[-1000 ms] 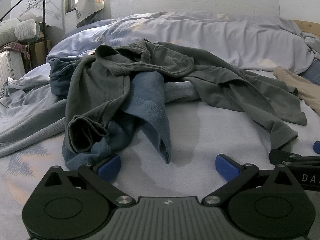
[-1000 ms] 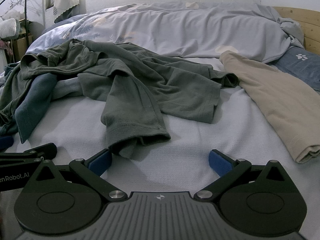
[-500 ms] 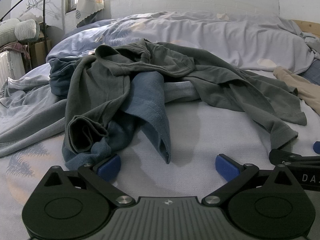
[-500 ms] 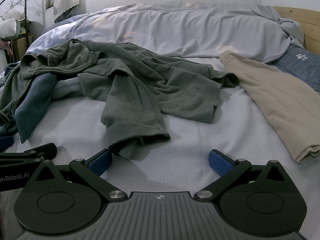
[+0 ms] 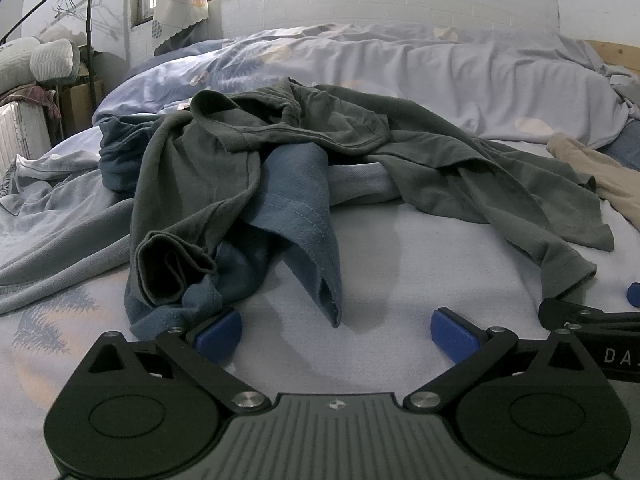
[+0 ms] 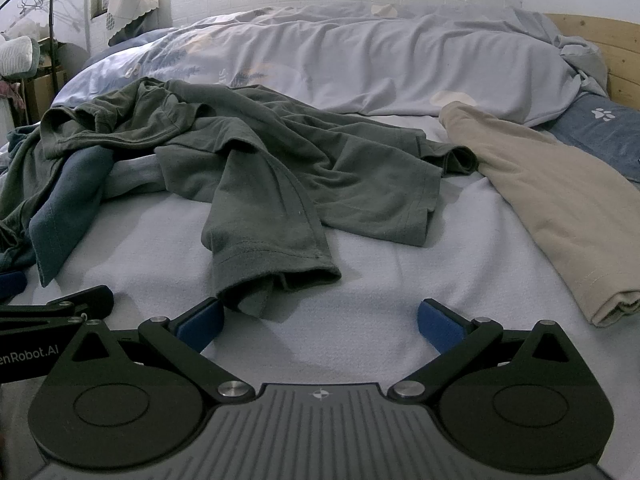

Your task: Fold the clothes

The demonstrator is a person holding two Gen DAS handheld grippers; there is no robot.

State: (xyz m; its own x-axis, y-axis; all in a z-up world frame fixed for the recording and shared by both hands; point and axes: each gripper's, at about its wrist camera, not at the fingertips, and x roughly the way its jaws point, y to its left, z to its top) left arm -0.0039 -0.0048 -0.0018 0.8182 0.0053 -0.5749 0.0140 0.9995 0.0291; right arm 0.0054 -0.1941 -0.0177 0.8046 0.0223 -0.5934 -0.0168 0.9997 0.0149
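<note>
A crumpled dark green shirt [image 5: 360,140] [image 6: 280,168] sprawls across the bed, draped over a blue garment [image 5: 296,208] [image 6: 68,200]. My left gripper [image 5: 336,330] is open and low over the sheet, its left pad beside the blue garment's hem and the green sleeve opening. In the right wrist view my right gripper [image 6: 320,320] is open, its left pad right next to the cuff of the green sleeve [image 6: 272,276]. Nothing sits between either pair of fingers. Each gripper's black body shows at the edge of the other's view.
A tan garment [image 6: 552,200] lies folded at the right, with a blue paw-print cloth [image 6: 600,136] behind it. A bunched duvet [image 5: 400,72] fills the back of the bed. A wooden headboard [image 6: 600,48] stands at the far right; a rail and boxes stand at the left.
</note>
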